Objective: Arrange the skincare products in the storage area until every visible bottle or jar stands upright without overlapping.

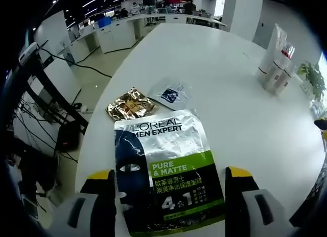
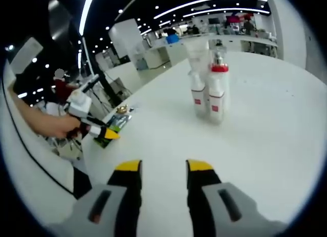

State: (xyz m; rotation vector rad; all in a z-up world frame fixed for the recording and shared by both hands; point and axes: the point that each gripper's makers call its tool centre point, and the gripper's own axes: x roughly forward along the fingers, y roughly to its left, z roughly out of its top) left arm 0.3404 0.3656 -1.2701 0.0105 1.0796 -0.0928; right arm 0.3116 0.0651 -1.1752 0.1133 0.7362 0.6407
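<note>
A white round table (image 1: 240, 99) spread ahead of the left gripper's jaws. Beyond them, toward the far left, lay a crinkled gold foil packet (image 1: 130, 104) and, just beside it, a small clear packet with a dark blue label (image 1: 171, 93). A potted green plant (image 1: 313, 78) stood far right. White office desks (image 1: 122, 30) lined the background.

Face-mask sachet (image 1: 166, 173) reads "L'OREAL MEN EXPERT", "PURE & MATTE", "4 1".

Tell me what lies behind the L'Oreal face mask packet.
Behind the L'Oreal face mask packet on the white table lie a gold sachet and a clear sachet with a blue print. Anything under the packet is covered.
</note>
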